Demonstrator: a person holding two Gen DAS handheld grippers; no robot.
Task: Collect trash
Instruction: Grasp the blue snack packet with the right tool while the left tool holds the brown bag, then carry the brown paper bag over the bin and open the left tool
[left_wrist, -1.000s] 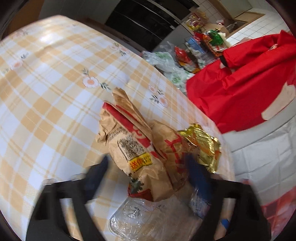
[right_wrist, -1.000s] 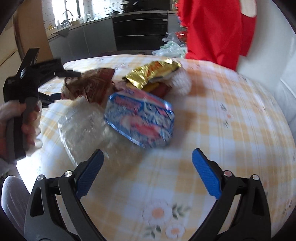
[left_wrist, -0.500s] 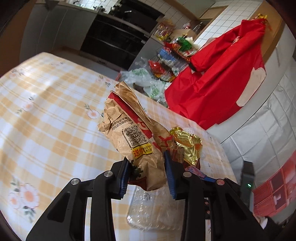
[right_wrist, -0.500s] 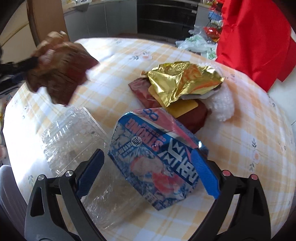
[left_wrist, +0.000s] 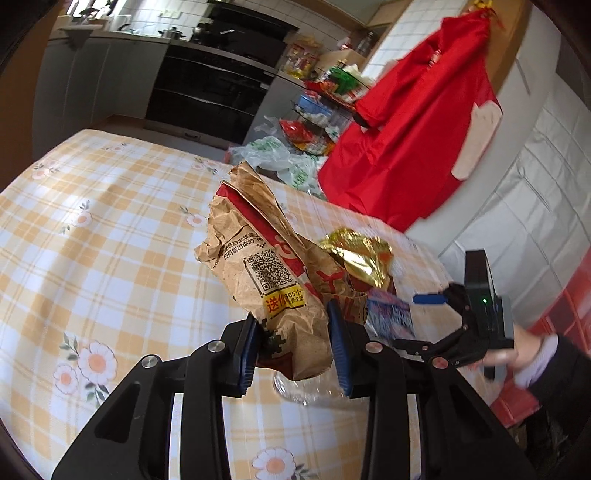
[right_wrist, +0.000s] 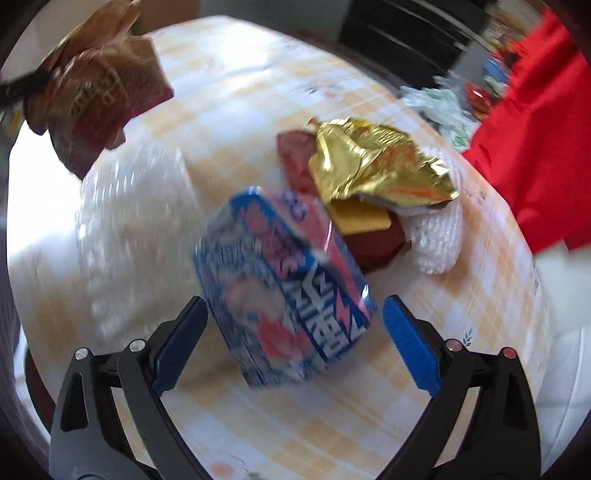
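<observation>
A: Where is there room on the round table with the yellow-checked floral cloth (left_wrist: 92, 258)?

B: The near-left half lies bare. The trash sits toward the far-right rim, near the red garment (left_wrist: 406, 147).

A: And the left gripper (left_wrist: 293, 343)?

B: Its 2 blue pads are pressed in on the lower end of the crumpled brown paper bag with red print (left_wrist: 266, 266), which stands above the cloth.

A: The right gripper (right_wrist: 291, 343)?

B: Spread wide, pinching nothing. The blue-and-pink plastic snack packet (right_wrist: 284, 291) lies between its 2 fingers; contact can't be judged through the blur. Just beyond are the gold foil wrapper (right_wrist: 373, 166) and white mesh sleeve (right_wrist: 439, 240); the clear plastic container (right_wrist: 136, 236) is left.
</observation>
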